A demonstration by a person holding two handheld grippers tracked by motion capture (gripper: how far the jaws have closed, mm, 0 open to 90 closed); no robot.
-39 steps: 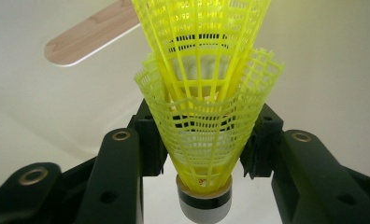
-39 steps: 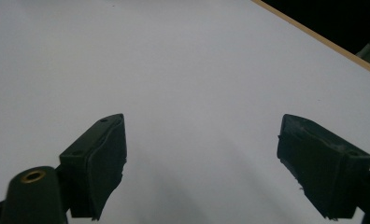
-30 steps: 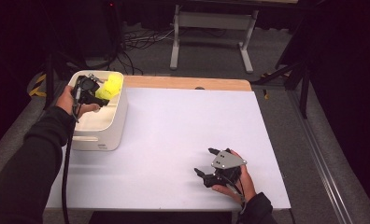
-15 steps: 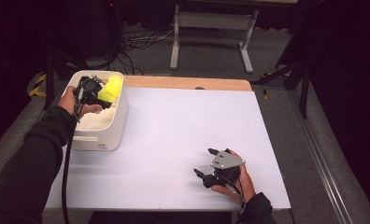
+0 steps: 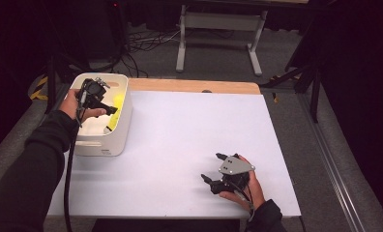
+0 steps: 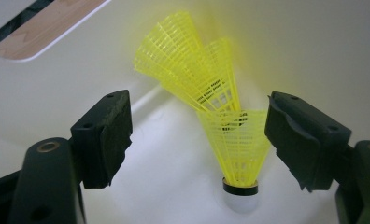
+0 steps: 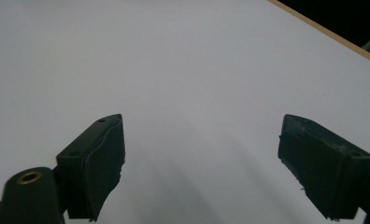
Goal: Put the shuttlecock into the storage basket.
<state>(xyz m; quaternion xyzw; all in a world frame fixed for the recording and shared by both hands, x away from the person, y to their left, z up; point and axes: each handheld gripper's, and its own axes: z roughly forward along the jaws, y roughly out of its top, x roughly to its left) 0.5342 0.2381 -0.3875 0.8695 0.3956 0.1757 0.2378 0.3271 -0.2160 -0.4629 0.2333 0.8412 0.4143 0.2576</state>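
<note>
Left gripper (image 6: 197, 140), fingers just spreading off the shuttlecocks (image 6: 206, 98) in the bin (image 5: 124, 121); lifting carelessly toward 12 o'clock risks snagging them.

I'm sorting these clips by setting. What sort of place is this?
Most likely a lab or recording workspace, not a home. A plain white table stands among dark curtains, loose cables lie on the grey floor, and a person works with a handheld gripper in each hand.

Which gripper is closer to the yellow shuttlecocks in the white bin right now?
Left. The left gripper hangs inside the white bin, its open jaws either side of the yellow shuttlecocks. The right gripper rests far off on the table's near right.
</note>
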